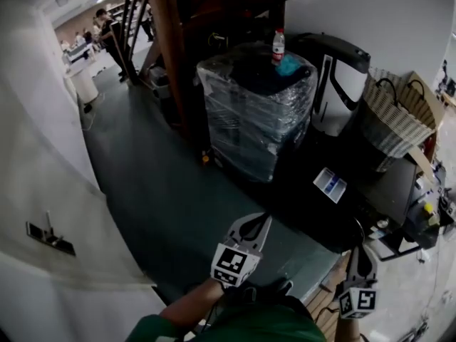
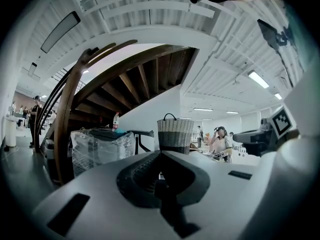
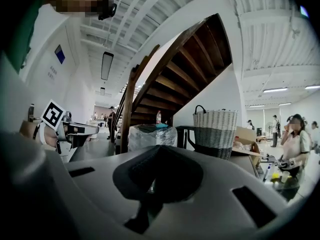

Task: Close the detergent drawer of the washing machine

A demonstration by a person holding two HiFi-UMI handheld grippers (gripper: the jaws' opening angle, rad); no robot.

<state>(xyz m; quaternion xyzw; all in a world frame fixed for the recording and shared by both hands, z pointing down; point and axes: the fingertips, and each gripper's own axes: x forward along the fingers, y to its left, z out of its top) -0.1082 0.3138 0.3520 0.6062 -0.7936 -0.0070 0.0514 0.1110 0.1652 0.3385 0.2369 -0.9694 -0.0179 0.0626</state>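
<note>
No washing machine or detergent drawer shows in any view. In the head view my left gripper is at the bottom centre, held over the dark green floor, with its jaws together and nothing between them. My right gripper is lower right, beside a dark bench, its jaws also closed and empty. In the left gripper view the left gripper points level toward a plastic-wrapped stack and a woven basket. The right gripper faces the same basket.
A plastic-wrapped stack with a water bottle on top stands ahead by a wooden stair post. A woven basket and cluttered dark bench are at right. A white wall runs along the left. People stand far off.
</note>
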